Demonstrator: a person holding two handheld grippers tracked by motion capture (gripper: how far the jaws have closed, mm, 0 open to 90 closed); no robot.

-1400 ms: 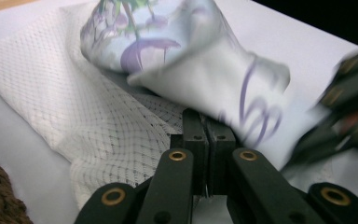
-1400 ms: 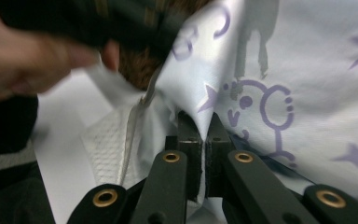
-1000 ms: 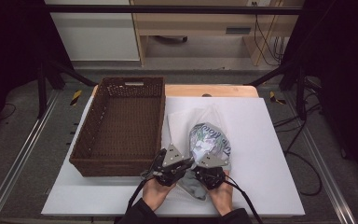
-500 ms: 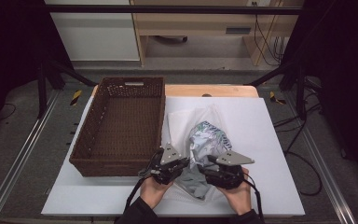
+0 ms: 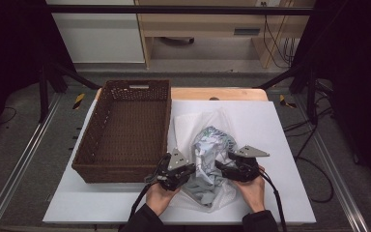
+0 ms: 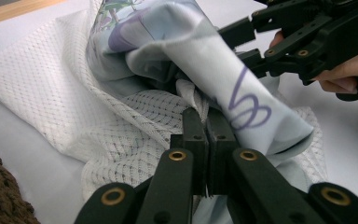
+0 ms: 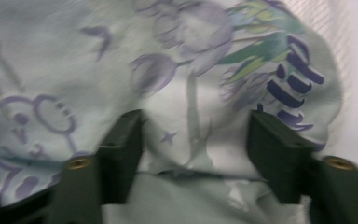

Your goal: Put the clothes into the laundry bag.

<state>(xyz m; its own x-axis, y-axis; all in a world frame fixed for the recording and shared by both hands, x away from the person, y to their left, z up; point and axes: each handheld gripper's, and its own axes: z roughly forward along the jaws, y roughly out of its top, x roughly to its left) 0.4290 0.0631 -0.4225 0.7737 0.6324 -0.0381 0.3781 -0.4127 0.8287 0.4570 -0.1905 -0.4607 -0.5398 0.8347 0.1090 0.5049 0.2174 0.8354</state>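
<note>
Centrally, toward the near edge of the white board (image 5: pixel 280 145) that covers the bench, lies a crumpled printed garment (image 5: pixel 212 145), pale blue-grey with purple flowers, green leaves and dark lettering, bundled inside a white mesh bag (image 5: pixel 186 126) that spreads out flat beneath and behind it toward the far edge. In the left gripper view the garment (image 6: pixel 186 51) bulges out of the mesh bag (image 6: pixel 42 79), whose netted cloth folds around its lower side. The left gripper (image 5: pixel 186 172), held in the person's left hand (image 5: pixel 160 197), sits at the bundle's left near side; its jaws are pressed together on a fold of the mesh, seen up close in its own view (image 6: pixel 207 140). The right gripper (image 5: pixel 224 166), held in the right hand (image 5: pixel 252 187), reaches in from the bundle's right side, and its own view shows the jaws spread wide apart with the printed cloth (image 7: pixel 191 70) lying between and beyond them, not clamped (image 7: pixel 195 140). The same gripper appears at the upper right of the left gripper view (image 6: pixel 247 46), touching the garment. Just left of the bundle stands a brown wicker basket (image 5: pixel 84 154), running along the board's left side with its far end at the far left corner. A strip of bare wood (image 5: pixel 222 94) shows past the board's far edge.
</note>
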